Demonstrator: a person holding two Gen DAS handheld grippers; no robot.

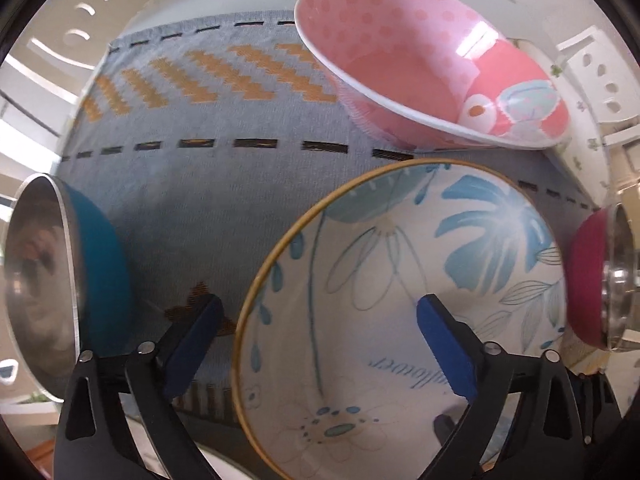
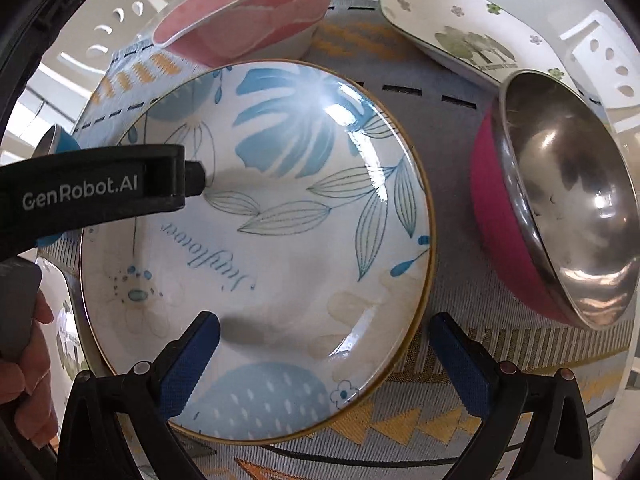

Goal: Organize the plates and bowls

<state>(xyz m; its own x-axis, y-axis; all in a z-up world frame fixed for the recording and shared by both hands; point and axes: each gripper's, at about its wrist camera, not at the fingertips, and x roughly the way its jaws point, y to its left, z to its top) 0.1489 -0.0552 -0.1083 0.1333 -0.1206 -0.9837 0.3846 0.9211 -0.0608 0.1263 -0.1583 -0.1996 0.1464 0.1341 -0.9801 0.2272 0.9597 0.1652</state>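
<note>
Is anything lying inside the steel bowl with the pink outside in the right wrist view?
No. The steel bowl shows only its bare, shiny inside, with nothing resting in it.

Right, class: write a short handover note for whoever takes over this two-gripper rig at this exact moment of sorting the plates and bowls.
Left gripper: open, straddling the near rim of the white plate with blue leaf print, not clamped.
Right gripper: open, above the same plate's edge, holding nothing.
On the grey patterned cloth: pink dotted bowl behind the plate, steel bowl with magenta outside on its right, steel bowl with teal outside on its left, white dish with green flowers at the back.
Done: nothing stacked yet.
Left: group plates together and nest the bowls.
</note>
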